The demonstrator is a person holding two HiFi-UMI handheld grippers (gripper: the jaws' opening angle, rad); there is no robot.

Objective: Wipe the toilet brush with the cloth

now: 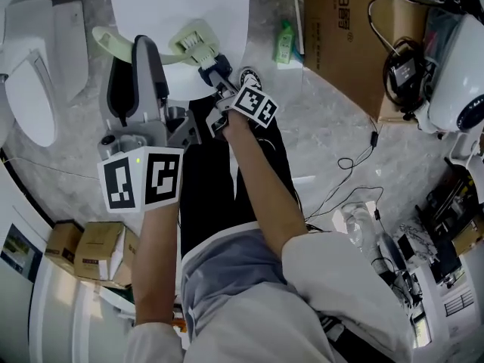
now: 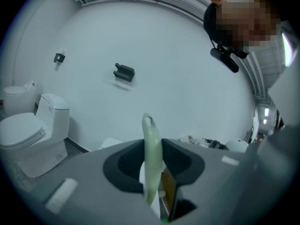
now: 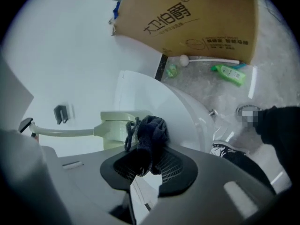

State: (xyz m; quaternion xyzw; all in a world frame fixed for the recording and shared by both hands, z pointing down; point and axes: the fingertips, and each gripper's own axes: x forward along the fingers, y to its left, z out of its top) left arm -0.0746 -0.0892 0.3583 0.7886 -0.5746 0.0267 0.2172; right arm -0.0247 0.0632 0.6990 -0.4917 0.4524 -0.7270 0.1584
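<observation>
Left claw (image 2: 153,172) is clamped on the handle (image 2: 150,149) of the toilet brush (image 1: 190,44). It grips close to the hanging-hole end, which stands clear beyond the jaws. This grip appears intended to steady the brush in the air and leave the head free to be worked. Right claw (image 3: 149,165) is clamped on a dark cloth (image 3: 149,135), bunched so that a wad projects ahead of the jaws. The wad is at the pale green brush head (image 3: 116,125); contact appears likely but cannot be confirmed.

The brush is held off the floor (image 1: 333,119), in front of a white rounded fixture (image 1: 181,6) and between the two claws. In the head view its long axis runs roughly level from side to side, with the handle end toward the person's left. The head points toward the person's right, at the right claw. Holding the two ends apart in this way lets the cloth be applied to the head while the handle resists the push. A toilet (image 1: 30,74) stands well apart on the left.
</observation>
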